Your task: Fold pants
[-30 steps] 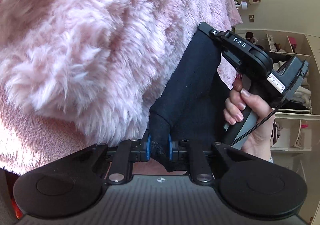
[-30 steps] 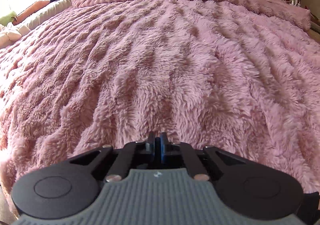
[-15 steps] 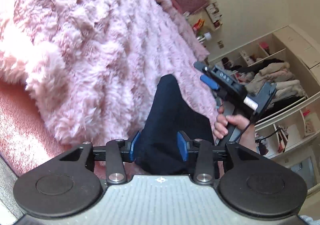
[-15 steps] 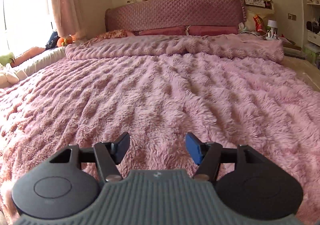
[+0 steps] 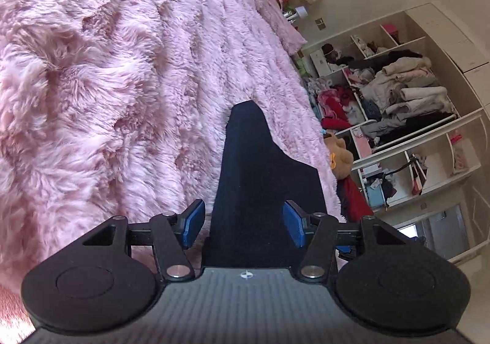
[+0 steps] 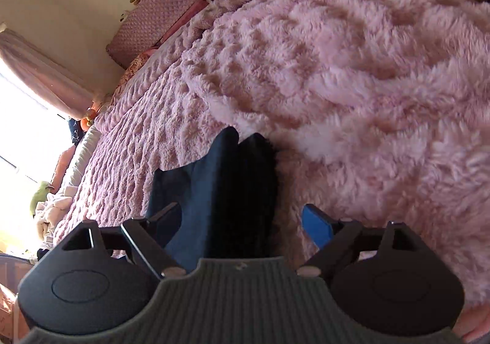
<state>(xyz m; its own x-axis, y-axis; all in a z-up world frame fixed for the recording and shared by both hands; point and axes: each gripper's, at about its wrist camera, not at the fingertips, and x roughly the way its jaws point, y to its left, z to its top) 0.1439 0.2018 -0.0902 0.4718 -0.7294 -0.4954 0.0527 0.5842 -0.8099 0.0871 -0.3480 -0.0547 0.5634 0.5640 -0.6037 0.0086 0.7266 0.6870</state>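
A: Left wrist view: the left tool [image 5: 243,227] stands released, its blue pads spread to either side of the dark navy fabric pants [image 5: 257,191]. One second ago these pads were clenched on the cloth; half a second ago they had begun to part.

B: Confirmed. Where do the pants lie?

A: On the fluffy pink bed blanket [image 5: 122,84], near its edge closest to the cluttered white wardrobe shelves [image 5: 407,105]. The folded garment appears to rest free of either tool.

B: State of the right tool?

A: Right wrist view: the right tool [image 6: 245,221] is also released, jaws wide. It was clenched one second ago and pointed across bare blanket; it now points at the pants [image 6: 220,191], which lie between and ahead of its fingers.

B: Meaning for the task?

A: Judgement: a fold has been set down and let go. Next step is probably a fresh grasp for a further fold, or smoothing.
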